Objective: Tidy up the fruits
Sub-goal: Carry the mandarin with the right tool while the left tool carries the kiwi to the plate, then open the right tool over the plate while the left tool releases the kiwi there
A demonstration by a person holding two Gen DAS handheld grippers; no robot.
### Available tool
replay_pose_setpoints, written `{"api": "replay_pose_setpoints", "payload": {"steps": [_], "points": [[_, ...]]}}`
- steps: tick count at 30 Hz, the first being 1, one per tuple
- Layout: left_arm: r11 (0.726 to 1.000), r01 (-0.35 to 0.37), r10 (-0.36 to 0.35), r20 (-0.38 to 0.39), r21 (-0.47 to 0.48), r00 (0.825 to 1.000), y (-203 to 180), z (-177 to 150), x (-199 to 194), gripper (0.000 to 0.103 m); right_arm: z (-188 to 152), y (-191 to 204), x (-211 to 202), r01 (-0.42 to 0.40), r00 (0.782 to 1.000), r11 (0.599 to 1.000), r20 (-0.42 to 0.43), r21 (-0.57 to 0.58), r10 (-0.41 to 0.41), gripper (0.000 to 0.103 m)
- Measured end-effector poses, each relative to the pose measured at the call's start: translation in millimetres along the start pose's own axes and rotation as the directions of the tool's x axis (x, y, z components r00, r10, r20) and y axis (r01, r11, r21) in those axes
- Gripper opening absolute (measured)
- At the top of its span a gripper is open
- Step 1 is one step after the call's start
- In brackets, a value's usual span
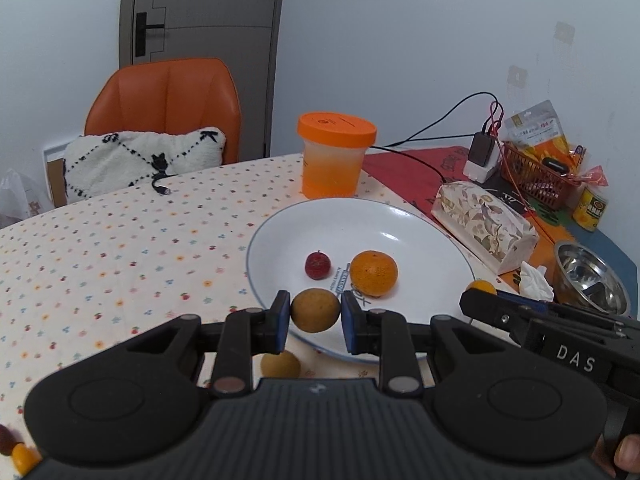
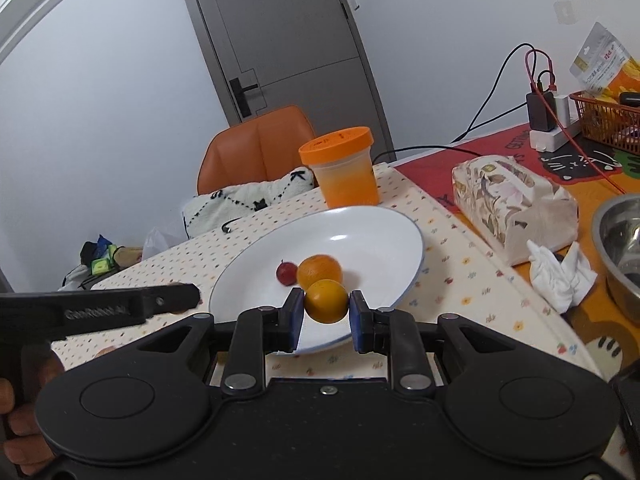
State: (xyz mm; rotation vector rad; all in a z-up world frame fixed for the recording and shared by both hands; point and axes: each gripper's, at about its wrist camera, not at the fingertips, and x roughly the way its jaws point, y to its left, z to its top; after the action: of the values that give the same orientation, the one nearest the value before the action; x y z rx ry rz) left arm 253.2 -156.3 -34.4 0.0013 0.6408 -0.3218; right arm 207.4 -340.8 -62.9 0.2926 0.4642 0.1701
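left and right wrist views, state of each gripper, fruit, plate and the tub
left gripper: shut on a brown fruit
right gripper: shut on a small orange
plate: holds a tangerine and a red fruit
tub: lid on
brown fruit on the cloth: loose, not held

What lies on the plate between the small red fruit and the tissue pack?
The mandarin lies between the red fruit and tissue pack, on the white plate; left wrist view.
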Motion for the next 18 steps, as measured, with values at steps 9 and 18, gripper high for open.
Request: {"api": "replay_pose_setpoints", "payload": {"steps": [9,18], "points": [[1.0,-0.005,0.005,-0.026,0.006,1.0,-9,3,23,0.025,1,-12,14,-0.007,1.0,1.0,-0.009,0.021,0.007,0.023],[0.999,-0.05,0.049,-0.029,-0.003,0.998,-5,3,25,0.046,0,-16,18,-0.006,1.0,1.0,-0.001,0.023,0.006,0.03]]}}
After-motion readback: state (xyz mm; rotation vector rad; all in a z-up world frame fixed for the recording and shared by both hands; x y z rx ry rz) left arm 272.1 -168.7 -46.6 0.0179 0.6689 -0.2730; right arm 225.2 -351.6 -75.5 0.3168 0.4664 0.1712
